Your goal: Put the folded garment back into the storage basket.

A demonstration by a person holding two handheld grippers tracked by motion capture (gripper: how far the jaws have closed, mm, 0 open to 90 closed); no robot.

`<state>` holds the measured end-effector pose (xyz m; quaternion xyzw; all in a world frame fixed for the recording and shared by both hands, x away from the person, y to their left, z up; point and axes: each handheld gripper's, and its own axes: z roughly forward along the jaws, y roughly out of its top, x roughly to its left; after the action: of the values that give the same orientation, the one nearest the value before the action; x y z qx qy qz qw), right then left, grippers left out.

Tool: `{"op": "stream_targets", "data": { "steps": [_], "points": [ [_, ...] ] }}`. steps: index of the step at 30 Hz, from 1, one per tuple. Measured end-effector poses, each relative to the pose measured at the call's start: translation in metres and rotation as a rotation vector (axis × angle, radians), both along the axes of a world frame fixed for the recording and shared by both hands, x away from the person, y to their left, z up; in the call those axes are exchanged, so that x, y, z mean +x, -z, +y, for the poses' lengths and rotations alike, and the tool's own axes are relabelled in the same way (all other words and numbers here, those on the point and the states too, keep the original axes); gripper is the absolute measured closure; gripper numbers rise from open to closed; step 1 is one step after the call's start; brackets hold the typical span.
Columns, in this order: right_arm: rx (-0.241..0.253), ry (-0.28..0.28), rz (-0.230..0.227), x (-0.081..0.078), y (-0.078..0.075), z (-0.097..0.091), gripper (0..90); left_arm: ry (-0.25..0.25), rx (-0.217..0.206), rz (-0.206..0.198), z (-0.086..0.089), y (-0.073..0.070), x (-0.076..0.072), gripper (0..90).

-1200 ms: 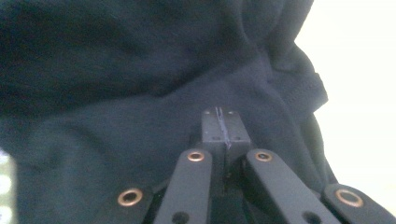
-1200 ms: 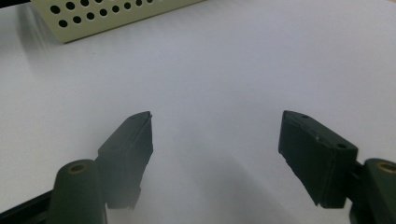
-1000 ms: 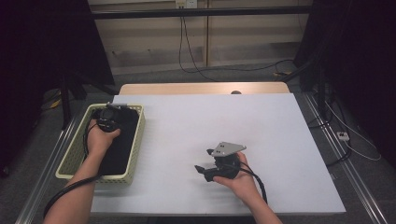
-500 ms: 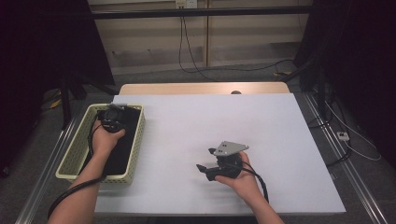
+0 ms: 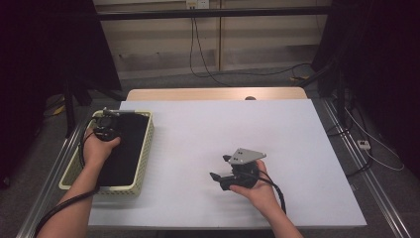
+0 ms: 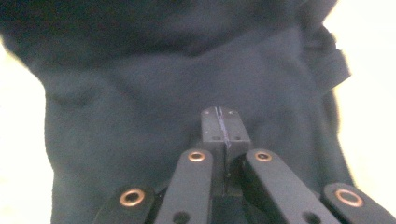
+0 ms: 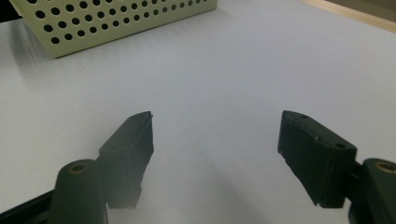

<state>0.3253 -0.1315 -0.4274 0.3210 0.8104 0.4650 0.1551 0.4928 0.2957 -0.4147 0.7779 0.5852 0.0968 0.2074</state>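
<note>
**Left gripper pinches the dark cloth in the basket, right gripper waits open on the desk**

Starting at the left of the high view: the left gripper [image 5: 105, 130] is down in the pale yellow basket [image 5: 144, 148], at its far end, with the person's left hand [image 5: 97, 150] wrapped round it. Inside the basket lies a dark cloth [image 5: 124, 148], covering most of its floor. In the left gripper view the fingers [image 6: 223, 128] are pressed fully together, and their tips sit right on the dark cloth [image 6: 140, 93], which is creased and rumpled all around them. So the fingers are closed on a fold of that cloth. A cable runs back from the gripper along the forearm.

Moving across, the white desk [image 5: 208, 129] stretches bare between the two hands.

Now the right side: the right gripper [image 5: 220, 168] rests low at the near middle of the desk, held in the right hand [image 5: 255, 188], grey plate on top, pointing left toward the basket. In the right gripper view its fingers [image 7: 128, 144] stand wide apart with nothing between them, just white desk [image 7: 224, 84] below. The perforated basket wall [image 7: 116, 21] shows at the top left there, well apart from the fingers.

No brand, label or writing can be read on anything here.
</note>
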Motion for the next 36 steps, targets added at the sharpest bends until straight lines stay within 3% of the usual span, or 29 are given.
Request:
{"op": "stream_targets", "data": {
  "steps": [2,6,15,19,26,36],
  "points": [
    [0.001,-0.003,-0.007,-0.001,-0.002,0.001,26.8,-0.004,-0.002,0.019,0.003,0.006,-0.002,90.0],
    [-0.001,-0.005,-0.009,0.000,-0.003,0.002,26.8,0.010,-0.007,0.018,0.000,0.009,-0.007,90.0],
    [0.003,0.007,-0.017,0.001,-0.008,-0.004,26.8,0.015,-0.030,0.008,-0.003,-0.006,-0.011,85.0],
    [0.006,0.018,-0.015,0.001,-0.008,-0.008,26.8,0.037,-0.069,0.006,-0.007,-0.016,-0.011,72.7],
    [0.009,0.039,-0.005,0.002,-0.006,-0.017,26.7,0.082,-0.087,-0.003,-0.014,-0.030,-0.011,52.3],
    [0.016,0.048,-0.009,0.001,-0.009,-0.020,26.6,0.133,-0.109,-0.038,-0.022,-0.048,-0.015,39.0]
  ]
}}
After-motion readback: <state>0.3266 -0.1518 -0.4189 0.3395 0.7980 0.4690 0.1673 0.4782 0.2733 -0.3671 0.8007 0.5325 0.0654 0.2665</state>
